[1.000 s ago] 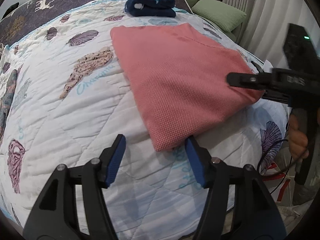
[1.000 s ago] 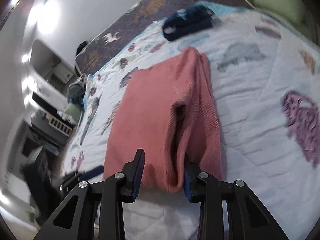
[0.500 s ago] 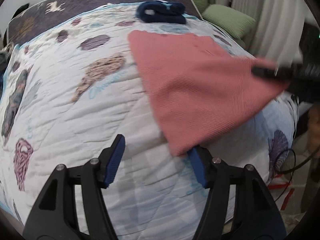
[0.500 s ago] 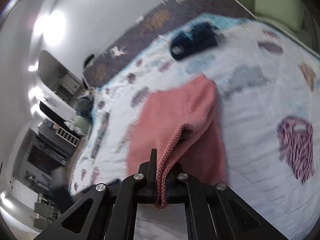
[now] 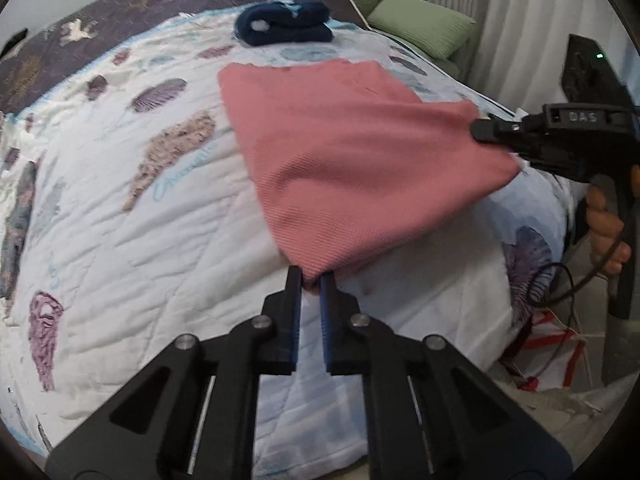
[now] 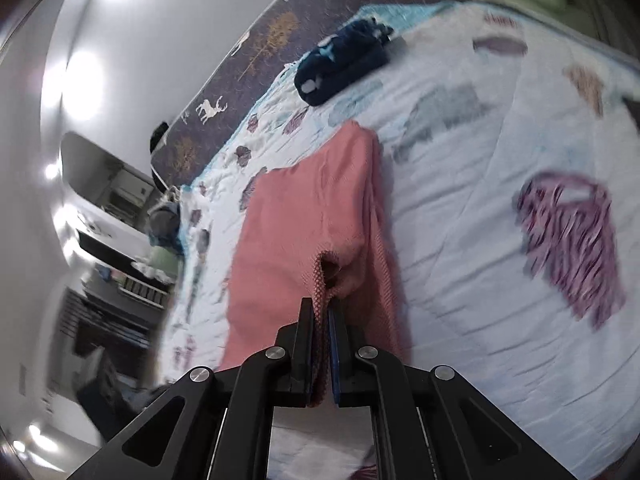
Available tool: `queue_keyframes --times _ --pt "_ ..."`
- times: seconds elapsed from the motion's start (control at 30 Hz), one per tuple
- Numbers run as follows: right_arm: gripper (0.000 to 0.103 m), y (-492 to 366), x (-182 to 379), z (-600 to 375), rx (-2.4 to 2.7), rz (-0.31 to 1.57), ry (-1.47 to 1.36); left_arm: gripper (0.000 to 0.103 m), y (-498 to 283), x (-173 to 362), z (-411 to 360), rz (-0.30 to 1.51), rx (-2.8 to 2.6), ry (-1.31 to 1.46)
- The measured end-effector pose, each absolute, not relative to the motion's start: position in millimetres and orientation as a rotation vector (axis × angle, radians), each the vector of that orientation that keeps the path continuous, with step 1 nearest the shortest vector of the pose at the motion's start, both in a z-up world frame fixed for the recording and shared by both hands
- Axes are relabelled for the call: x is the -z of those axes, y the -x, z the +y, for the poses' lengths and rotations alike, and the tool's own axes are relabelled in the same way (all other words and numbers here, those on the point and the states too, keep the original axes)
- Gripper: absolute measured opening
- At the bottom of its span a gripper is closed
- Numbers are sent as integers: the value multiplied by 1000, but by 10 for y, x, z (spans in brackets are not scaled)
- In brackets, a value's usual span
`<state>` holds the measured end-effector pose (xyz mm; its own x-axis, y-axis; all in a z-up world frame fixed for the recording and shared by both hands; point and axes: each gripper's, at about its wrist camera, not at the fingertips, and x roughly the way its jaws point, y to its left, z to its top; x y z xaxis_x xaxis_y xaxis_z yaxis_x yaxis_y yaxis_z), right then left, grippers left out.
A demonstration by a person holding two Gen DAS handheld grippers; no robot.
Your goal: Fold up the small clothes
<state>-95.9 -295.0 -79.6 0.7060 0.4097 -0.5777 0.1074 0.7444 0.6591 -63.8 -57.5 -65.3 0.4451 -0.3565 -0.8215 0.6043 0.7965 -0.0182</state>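
A pink knit garment [image 5: 360,160] lies folded on the quilted bed [image 5: 120,220], its near edge lifted off the quilt at both corners. My left gripper [image 5: 311,280] has the near left corner between its blue pads, and its jaws are closing on it. My right gripper [image 6: 320,306] pinches the doubled edge of the pink garment [image 6: 304,220] at the right corner; its jaws are opening slightly with the cloth still between them. In the left wrist view that right gripper [image 5: 484,130] reaches in from the right, held by a hand [image 5: 604,224].
A folded navy garment [image 5: 284,26] sits at the far side of the bed, near the dark patterned headboard [image 5: 120,20]. Green pillows [image 5: 424,24] lie at the back right. A cable [image 5: 560,280] hangs by the bed's right edge. Shelves and furniture [image 6: 120,240] stand beyond the bed's left side.
My left gripper went from wide open to closed on the garment's near corner. My right gripper shut on the other corner and lifted it, pulling the edge taut.
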Motion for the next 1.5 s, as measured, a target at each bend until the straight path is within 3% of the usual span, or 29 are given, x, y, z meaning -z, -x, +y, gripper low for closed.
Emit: queue_keyframes --times 0.07,0.2,0.27,0.33,0.4,0.77,0.93,0.97,1.0,1.03,1.27,1.43,1.5 --pt "11 937 854 -2963 -206 811 -741 10 620 614 -537 974 670 -265" --pt "41 820 910 -3093 -261 849 -816 14 567 354 -413 954 748 -183" --pt "41 759 843 -3145 -230 837 -795 16 516 235 -368 926 747 -157" --pt "41 646 740 -3198 -203 812 -776 30 412 134 -335 888 729 -134" --pt "41 502 670 -3244 -194 796 -751 36 267 118 -375 863 694 -146" --pt "41 -539 837 -3378 -132 876 -688 36 -376 548 -577 1001 663 -82" --pt "41 -692 967 -3420 -164 870 -712 46 -543 558 -625 994 682 -78" --pt "38 -710 956 -3409 -164 862 -703 46 -577 563 -636 994 683 -78" --pt "18 -722 935 -3403 -161 851 -687 46 -614 570 -648 996 685 -76" --pt "6 -718 881 -3377 -153 824 -651 46 -646 575 -654 998 685 -73" --pt "5 -677 240 -3028 -201 619 -392 46 -803 568 -617 976 645 -31" --pt "6 -1201 884 -3195 -144 871 -400 49 -822 654 -596 993 618 -28" --pt "8 -1123 955 -3270 -157 847 -466 50 -790 636 -584 982 614 -38"
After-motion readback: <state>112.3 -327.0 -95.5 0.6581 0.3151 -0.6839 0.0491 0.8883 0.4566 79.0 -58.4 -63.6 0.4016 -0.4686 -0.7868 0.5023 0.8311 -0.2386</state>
